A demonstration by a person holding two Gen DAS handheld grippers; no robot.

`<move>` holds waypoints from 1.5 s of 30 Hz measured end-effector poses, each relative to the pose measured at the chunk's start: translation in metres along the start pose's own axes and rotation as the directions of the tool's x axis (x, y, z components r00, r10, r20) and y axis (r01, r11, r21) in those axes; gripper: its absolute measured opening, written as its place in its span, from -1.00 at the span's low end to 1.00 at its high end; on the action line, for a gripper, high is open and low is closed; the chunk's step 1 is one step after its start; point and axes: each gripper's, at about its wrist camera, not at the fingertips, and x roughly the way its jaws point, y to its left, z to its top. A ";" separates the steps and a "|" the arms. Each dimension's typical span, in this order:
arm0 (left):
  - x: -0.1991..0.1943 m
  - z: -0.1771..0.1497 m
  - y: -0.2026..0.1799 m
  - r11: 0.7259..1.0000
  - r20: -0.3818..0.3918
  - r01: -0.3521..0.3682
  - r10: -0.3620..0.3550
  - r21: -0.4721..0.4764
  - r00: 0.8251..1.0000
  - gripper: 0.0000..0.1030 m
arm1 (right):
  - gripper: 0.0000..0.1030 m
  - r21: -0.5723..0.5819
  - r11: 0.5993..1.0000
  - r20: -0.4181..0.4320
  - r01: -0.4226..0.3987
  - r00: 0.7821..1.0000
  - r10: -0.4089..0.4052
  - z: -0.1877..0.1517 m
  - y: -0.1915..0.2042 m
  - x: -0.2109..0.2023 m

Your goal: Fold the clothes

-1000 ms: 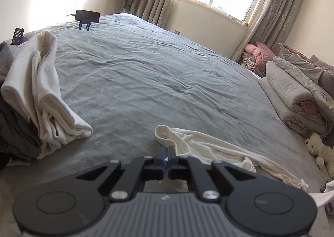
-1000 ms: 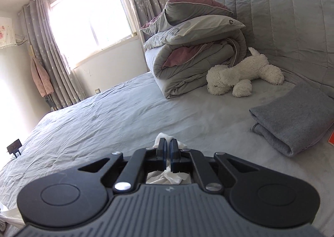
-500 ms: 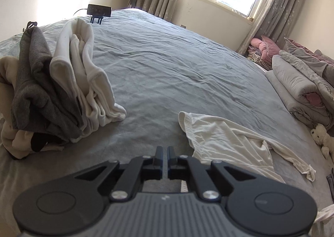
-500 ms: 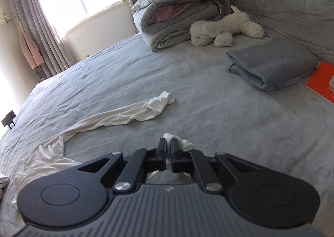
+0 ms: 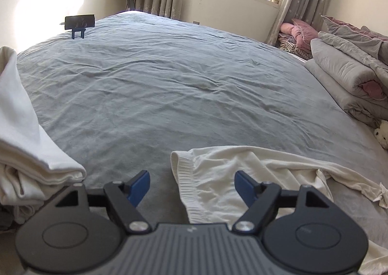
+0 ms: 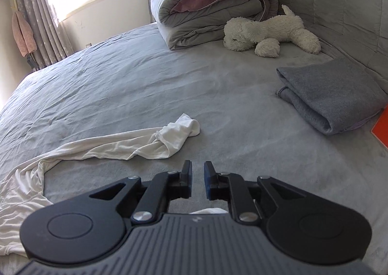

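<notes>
Hand-held gripper (image 5: 191, 184), jaws opening, over white garment (image 5: 242, 178) beside heaped clothes (image 5: 26, 163).

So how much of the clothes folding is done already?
One grey garment already lies folded near the plush dog. Right now the white garment is laid out on the bed; the left gripper and the right gripper have their jaws opening, with nothing pinched. Folding that white piece is left, and so is the white and grey heap at the left.

Soft white ribbed knit garment (image 5: 218, 185) lies on a matt, wrinkled grey cloth bedsheet (image 5: 169, 86).
</notes>
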 end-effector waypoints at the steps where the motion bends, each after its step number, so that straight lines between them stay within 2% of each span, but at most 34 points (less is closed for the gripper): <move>1: 0.010 0.000 -0.002 1.000 -0.014 -0.009 0.009 -0.003 1.000 0.51 | -0.46 -0.025 1.000 -0.006 -0.002 1.000 0.002 0.005 0.006 0.010; 2: 0.020 0.001 -0.004 1.000 -0.026 -0.018 0.017 -0.006 1.000 0.51 | -0.30 -0.050 0.999 -0.011 -0.004 1.000 0.004 0.009 0.011 0.019; 3: 0.029 0.001 -0.005 1.000 -0.036 -0.020 0.020 -0.010 0.999 0.51 | 0.01 -0.076 0.997 -0.017 -0.008 1.000 0.007 0.014 0.017 0.029; 4: 0.035 0.001 -0.005 1.000 -0.040 -0.014 0.014 -0.013 0.999 0.51 | 0.10 -0.106 0.994 -0.026 -0.024 0.999 0.022 0.016 0.024 0.040; 8: 0.050 0.006 -0.004 0.999 -0.034 0.009 -0.010 -0.045 0.999 0.51 | 0.10 -0.218 0.975 -0.056 -0.043 0.998 0.032 0.021 0.050 0.078; 11: 0.063 0.007 -0.006 0.999 -0.041 0.008 -0.010 -0.042 0.999 0.51 | 0.10 -0.314 0.949 -0.074 -0.018 0.997 -0.005 0.017 0.063 0.101; 12: 0.067 0.007 -0.007 0.999 -0.047 0.006 -0.007 -0.037 0.999 0.50 | -0.07 -0.339 0.941 -0.083 0.000 0.996 -0.030 0.015 0.065 0.107; 13: 0.071 0.007 -0.008 0.999 -0.054 0.003 -0.005 -0.033 0.999 0.48 | -0.60 -0.340 0.940 -0.089 0.014 0.995 -0.047 0.015 0.064 0.110; 14: 0.075 0.006 -0.009 0.999 -0.065 0.001 -0.003 -0.034 0.998 0.45 | -0.86 -0.341 0.940 -0.094 0.028 0.993 -0.064 0.015 0.062 0.113; 15: 0.077 0.006 -0.011 0.999 -0.065 -0.010 0.008 -0.032 0.998 0.44 | -0.96 -0.340 0.939 -0.096 0.041 0.992 -0.078 0.015 0.061 0.115; 18: 0.079 0.007 -0.013 0.999 -0.054 -0.024 0.022 -0.030 0.998 0.27 | -0.99 -0.310 0.948 0.024 0.077 0.997 -0.073 0.028 0.056 0.094; 21: 0.078 0.010 -0.012 0.999 -0.048 -0.010 0.007 -0.052 0.999 0.12 | -0.99 -0.208 0.973 0.183 0.099 0.981 -0.061 0.051 0.043 0.057; 23: 0.077 0.010 -0.012 0.999 -0.048 -0.006 0.003 -0.052 0.999 0.03 | -0.99 -0.142 0.983 0.252 0.112 0.965 -0.074 0.062 0.028 0.038; 27: 0.077 0.008 -0.011 0.999 -0.049 -0.009 0.007 -0.045 0.999 -0.03 | -0.99 -0.062 0.991 0.219 0.122 0.970 -0.106 0.064 0.004 0.040; 30: 0.077 0.007 -0.013 0.999 -0.049 0.000 -0.002 -0.037 0.999 -0.31 | -0.99 -0.034 0.991 0.172 0.132 0.977 -0.124 0.063 -0.003 0.049; 31: 0.078 0.007 -0.015 0.999 -0.052 0.009 -0.010 -0.031 0.999 -0.48 | -0.99 -0.032 0.990 0.157 0.137 0.979 -0.131 0.062 -0.004 0.053; 35: 0.075 0.008 -0.018 1.000 -0.043 0.006 -0.007 -0.009 0.999 -0.60 | -0.99 -0.071 0.982 0.104 0.176 0.980 -0.168 0.055 0.001 0.068; 37: 0.070 0.013 -0.013 0.999 -0.021 0.006 -0.007 -0.046 1.000 -0.64 | -0.99 -0.066 0.982 0.125 0.177 0.978 -0.168 0.055 0.000 0.068; 38: 0.064 0.018 -0.007 0.997 0.015 0.017 -0.016 -0.080 1.000 -0.69 | -0.99 -0.061 0.982 0.143 0.177 0.976 -0.167 0.055 -0.001 0.067; 39: 0.057 0.023 -0.002 0.993 0.052 0.030 -0.024 -0.114 0.998 -0.69 | -0.99 -0.041 0.985 0.209 0.167 0.965 -0.155 0.057 -0.001 0.058; 40: 0.050 0.028 0.004 0.989 0.088 0.044 -0.031 -0.145 0.996 -0.69 | -0.99 -0.010 0.991 0.334 0.134 0.934 -0.123 0.059 0.000 0.039; 42: 0.043 0.033 0.008 0.986 0.134 0.055 -0.033 -0.160 0.990 -0.70 | -0.99 -0.001 0.998 0.525 0.057 0.850 -0.048 0.062 0.003 0.007; 43: 0.042 0.034 0.009 0.986 0.145 0.050 -0.027 -0.160 0.989 -0.70 | -0.99 -0.004 0.999 0.581 0.048 0.813 -0.037 0.063 0.005 -0.005; 44: 0.047 0.032 0.008 0.988 0.120 0.035 -0.016 -0.151 0.993 -0.70 | -0.99 0.001 0.997 0.584 0.072 0.809 -0.059 0.065 0.005 -0.006; 45: 0.053 0.029 0.006 0.990 0.095 0.019 -0.006 -0.140 0.995 -0.70 | -0.99 0.010 0.995 0.560 0.097 0.824 -0.086 0.066 0.001 -0.001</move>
